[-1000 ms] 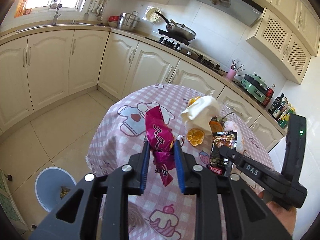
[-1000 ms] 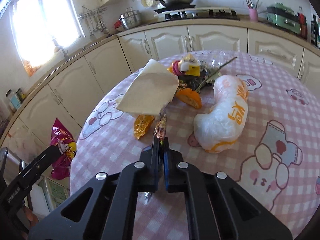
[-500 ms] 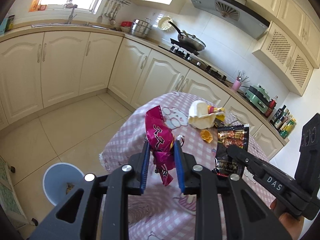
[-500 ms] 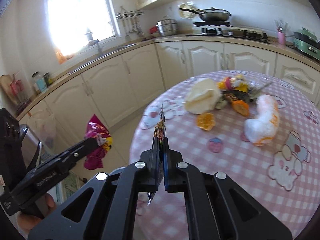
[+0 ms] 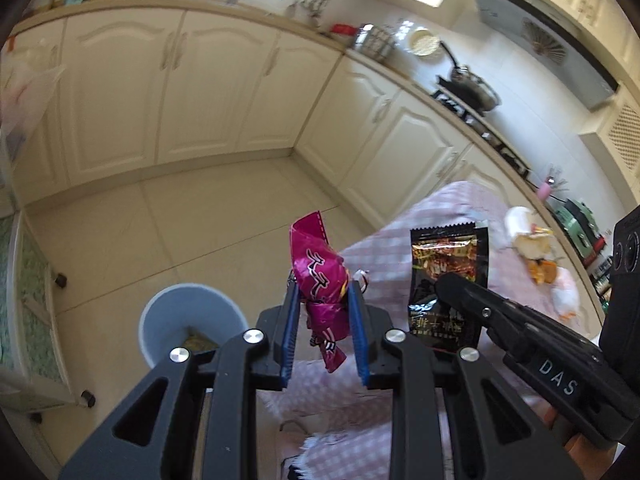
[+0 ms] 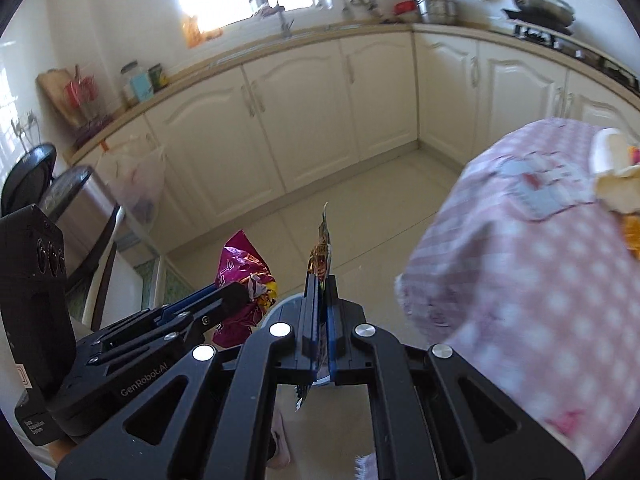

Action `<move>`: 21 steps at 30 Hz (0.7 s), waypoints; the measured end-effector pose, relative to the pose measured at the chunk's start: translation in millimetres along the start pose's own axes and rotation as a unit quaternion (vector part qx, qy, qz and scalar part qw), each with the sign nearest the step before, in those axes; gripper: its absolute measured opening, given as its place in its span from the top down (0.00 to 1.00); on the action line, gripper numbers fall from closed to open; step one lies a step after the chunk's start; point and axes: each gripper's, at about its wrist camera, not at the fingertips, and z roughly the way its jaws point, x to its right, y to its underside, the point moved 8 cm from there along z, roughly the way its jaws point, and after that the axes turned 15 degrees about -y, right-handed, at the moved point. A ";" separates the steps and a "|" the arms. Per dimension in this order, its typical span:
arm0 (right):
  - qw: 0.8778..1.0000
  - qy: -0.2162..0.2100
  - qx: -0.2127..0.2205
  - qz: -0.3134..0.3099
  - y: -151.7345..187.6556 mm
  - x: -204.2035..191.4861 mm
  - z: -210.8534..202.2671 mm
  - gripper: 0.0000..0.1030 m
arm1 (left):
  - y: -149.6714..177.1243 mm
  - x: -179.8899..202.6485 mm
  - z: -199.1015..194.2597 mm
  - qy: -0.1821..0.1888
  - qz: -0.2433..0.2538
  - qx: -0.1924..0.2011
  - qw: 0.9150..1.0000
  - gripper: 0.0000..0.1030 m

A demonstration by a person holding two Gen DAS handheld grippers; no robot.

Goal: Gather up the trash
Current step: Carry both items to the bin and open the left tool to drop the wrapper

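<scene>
Gripping a crumpled magenta foil snack wrapper (image 5: 320,280), the left gripper (image 5: 324,308) had its blue-padded jaws pressed on the wrapper's middle, top end sticking up, bottom tail hanging below the pads. Right gripper (image 6: 320,292) was clenched nearly flat on a thin black-and-gold printed sachet (image 5: 448,272), seen edge-on from the right wrist cam & face-on from the left one. Both pieces were held in the air off the table edge, over the pale tiled floor (image 5: 180,216).

A round light-blue plastic bin (image 5: 192,320) stood on the floor below & left of the left gripper, w/ some yellowish scraps inside. Round table w/ pink checked cloth (image 6: 540,280) sat to the right, still carrying a cream crumpled paper wad (image 5: 524,232), orange peel bits (image 5: 540,274) & a white plastic bag (image 5: 566,298). Cream cabinets (image 6: 312,120) ran along the walls behind.
</scene>
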 end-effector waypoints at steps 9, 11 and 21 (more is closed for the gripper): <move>0.999 -0.015 -0.050 -0.003 7.8 -3.2 86.7 0.98 | -13.6 -75.4 65.2 -0.046 -0.047 -0.027 0.997 0.74; 0.998 -0.012 -0.057 -0.001 8.0 -0.5 98.4 0.98 | -13.1 -83.5 79.8 -0.045 -0.055 -0.039 0.997 0.69; 0.996 -0.009 -0.088 0.009 23.2 10.2 130.0 0.98 | 8.4 -103.8 109.0 -0.063 -0.062 -0.062 0.994 0.58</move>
